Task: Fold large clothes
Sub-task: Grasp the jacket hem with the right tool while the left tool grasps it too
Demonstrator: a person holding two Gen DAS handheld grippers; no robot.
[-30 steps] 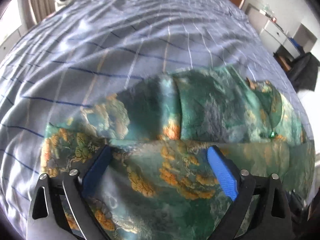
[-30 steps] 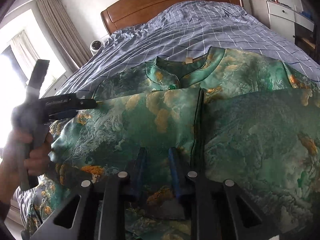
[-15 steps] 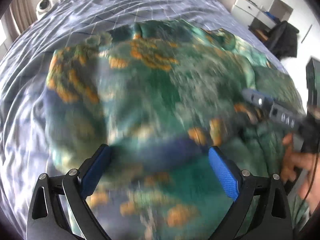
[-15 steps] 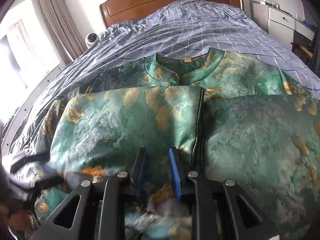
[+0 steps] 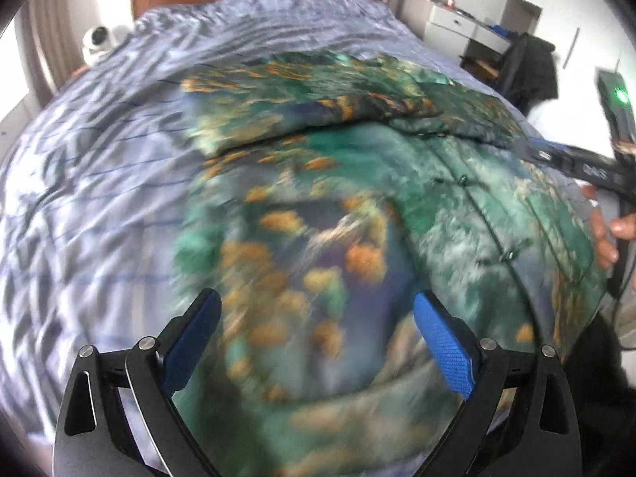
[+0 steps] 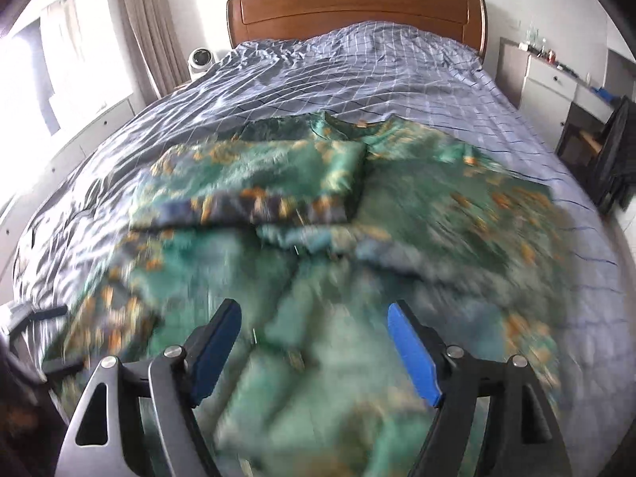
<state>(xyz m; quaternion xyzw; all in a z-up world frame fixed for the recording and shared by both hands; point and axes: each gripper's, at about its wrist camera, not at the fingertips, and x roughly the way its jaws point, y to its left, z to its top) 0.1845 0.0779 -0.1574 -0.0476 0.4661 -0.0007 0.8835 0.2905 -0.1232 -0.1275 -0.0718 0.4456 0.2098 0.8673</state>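
my right tongs [image 6: 314,342] are opening, nothing pinched; my left tongs [image 5: 314,338] hang released. the green robe [image 6: 357,206] lies partly folded on the bed [image 6: 357,71], at 12 o'clock of both.

Left gripper [image 5: 316,342]: black frame, blue pads, silver screws | right gripper [image 6: 314,348]: same build, green indicator light

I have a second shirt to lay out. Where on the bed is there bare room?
Bare checked bedspread runs from the green garment's collar up to the headboard, and in a strip along the window side by the white camera. The near half is crowded: the garment covers it, both grippers above.
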